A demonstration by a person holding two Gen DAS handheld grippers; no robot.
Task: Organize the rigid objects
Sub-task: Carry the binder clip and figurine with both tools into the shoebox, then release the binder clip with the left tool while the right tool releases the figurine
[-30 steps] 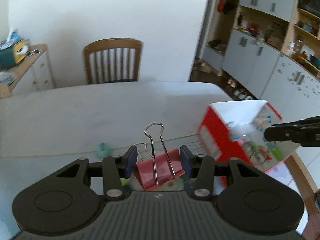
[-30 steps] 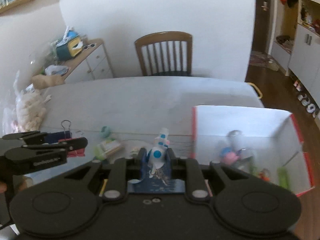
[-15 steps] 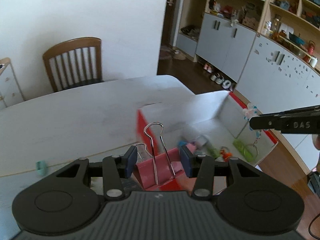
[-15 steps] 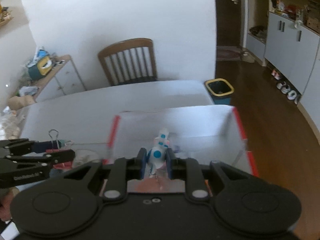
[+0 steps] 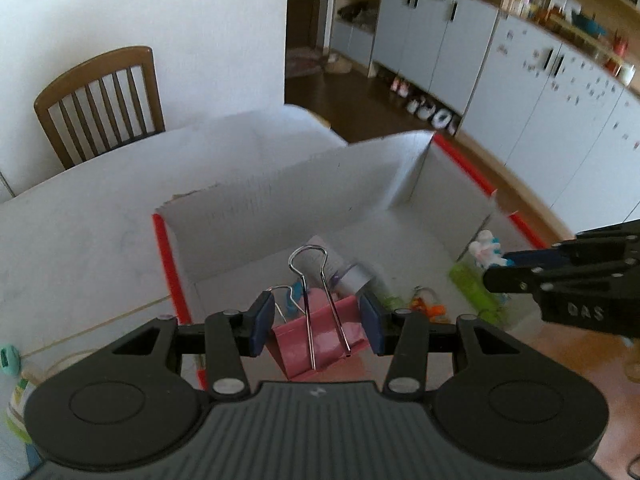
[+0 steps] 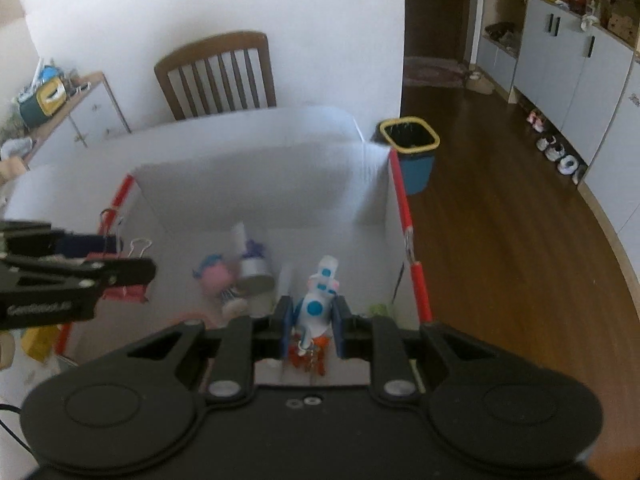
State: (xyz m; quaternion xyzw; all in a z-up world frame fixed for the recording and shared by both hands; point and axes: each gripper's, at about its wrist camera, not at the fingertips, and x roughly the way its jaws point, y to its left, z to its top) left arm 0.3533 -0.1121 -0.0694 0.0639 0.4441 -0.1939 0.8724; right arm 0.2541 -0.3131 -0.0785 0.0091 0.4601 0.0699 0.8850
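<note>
left gripper (image 5: 318,326) clamps one red binder clip (image 5: 320,338); right gripper (image 6: 311,322) clamps one figurine (image 6: 318,300).

Ahead of the left hand-held gripper (image 5: 317,326) the box (image 5: 280,184) stands open-topped, with bare floor toward its far wall. Directly below lie a grey cylinder (image 5: 354,276) and small toys, and the right hand-held gripper (image 5: 494,264) crowds its right. Beyond the box's far wall the bench (image 5: 80,216) is bare up to the chair (image 5: 100,100).

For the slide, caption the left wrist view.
Left gripper carries a pink binder clip over the open white box.
</note>
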